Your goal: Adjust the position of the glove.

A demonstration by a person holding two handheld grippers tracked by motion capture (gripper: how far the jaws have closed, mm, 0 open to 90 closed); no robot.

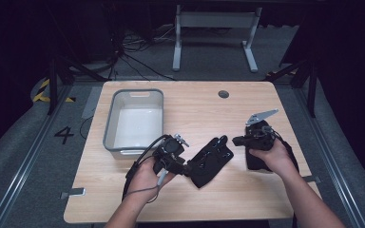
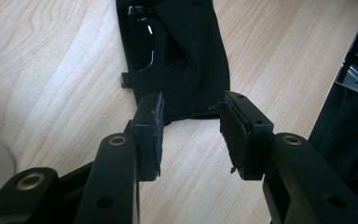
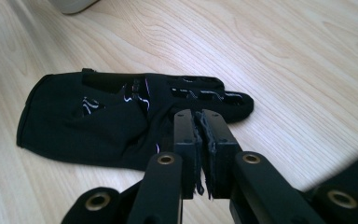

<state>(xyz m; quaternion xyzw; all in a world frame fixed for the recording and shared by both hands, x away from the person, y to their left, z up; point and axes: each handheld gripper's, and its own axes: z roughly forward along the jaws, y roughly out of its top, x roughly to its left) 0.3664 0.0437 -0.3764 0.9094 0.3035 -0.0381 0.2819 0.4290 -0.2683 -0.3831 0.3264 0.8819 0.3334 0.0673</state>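
Observation:
A black glove (image 1: 212,159) lies flat on the wooden table (image 1: 195,109), between my two grippers. My left gripper (image 1: 186,167) is at the glove's cuff end, held in a hand. In the left gripper view the left gripper (image 2: 191,135) is open, and the edge of the glove's (image 2: 182,60) cuff lies just past the pads (image 2: 151,130). My right gripper (image 1: 236,140) hovers beside the glove's finger end. The right gripper (image 3: 200,140) has its jaws pressed together, empty, in front of the glove (image 3: 98,121).
A grey plastic bin (image 1: 109,124) stands on the left half of the table, just behind my left hand. A second dark fabric item (image 1: 255,162) lies under my right hand. A round hole (image 1: 223,94) sits near the table's far edge.

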